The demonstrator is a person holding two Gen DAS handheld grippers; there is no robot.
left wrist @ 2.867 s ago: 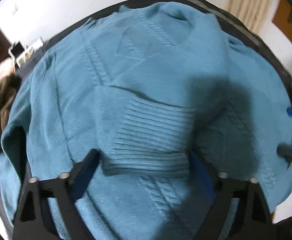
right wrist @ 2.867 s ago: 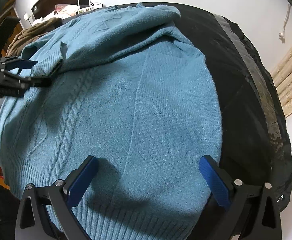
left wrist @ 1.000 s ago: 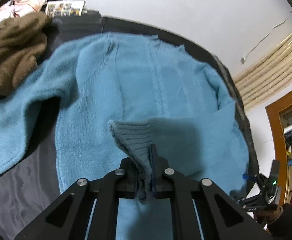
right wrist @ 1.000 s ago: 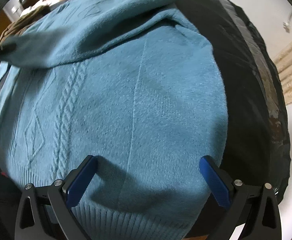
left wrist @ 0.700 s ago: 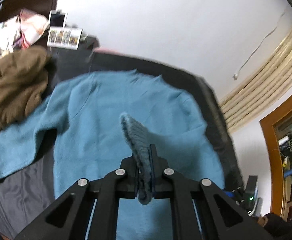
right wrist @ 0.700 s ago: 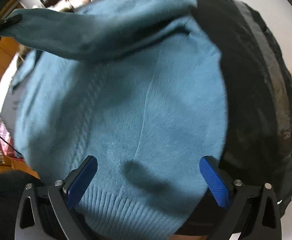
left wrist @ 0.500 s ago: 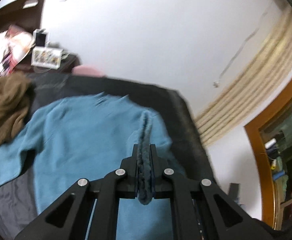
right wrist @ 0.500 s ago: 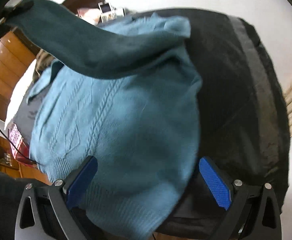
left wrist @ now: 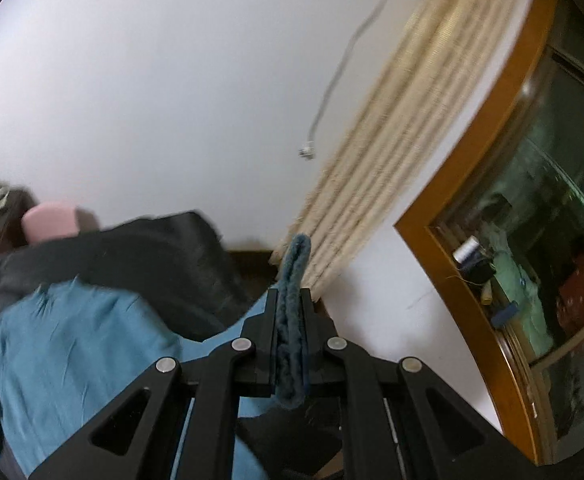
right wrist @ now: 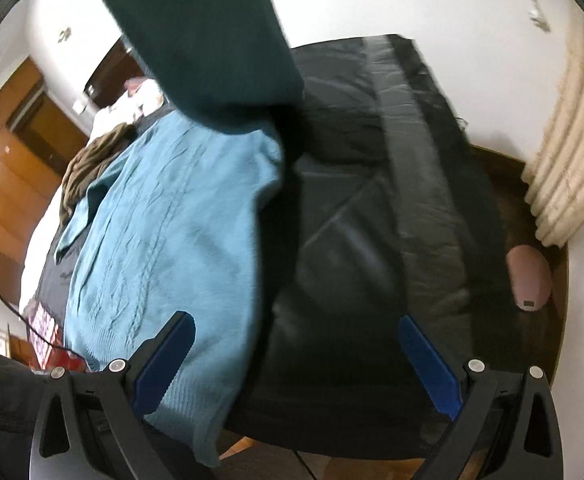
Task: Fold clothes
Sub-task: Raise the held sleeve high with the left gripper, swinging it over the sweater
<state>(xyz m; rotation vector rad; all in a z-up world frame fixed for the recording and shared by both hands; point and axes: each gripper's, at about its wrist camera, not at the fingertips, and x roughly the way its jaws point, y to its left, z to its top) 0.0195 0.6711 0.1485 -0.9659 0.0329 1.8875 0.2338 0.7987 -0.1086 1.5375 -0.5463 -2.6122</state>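
Now: left gripper (left wrist: 289, 336) clamps the sleeve cuff (left wrist: 294, 280) aloft above the blue sweater (right wrist: 163, 240) on the dark bed (right wrist: 372, 220); right gripper (right wrist: 296, 360) wide, empty. Best carry the sleeve across the body, lower flat.

The raised sleeve (right wrist: 211, 40) runs out past the top edge of the right wrist view, so its held end is not visible there. It also covers the sweater's (right wrist: 163, 240) upper part. The sweater's hem is partly hidden behind the right gripper (right wrist: 292, 354). In the left wrist view, motion blur smears the sweater's edge and the small items behind the framed glass (left wrist: 532, 248).
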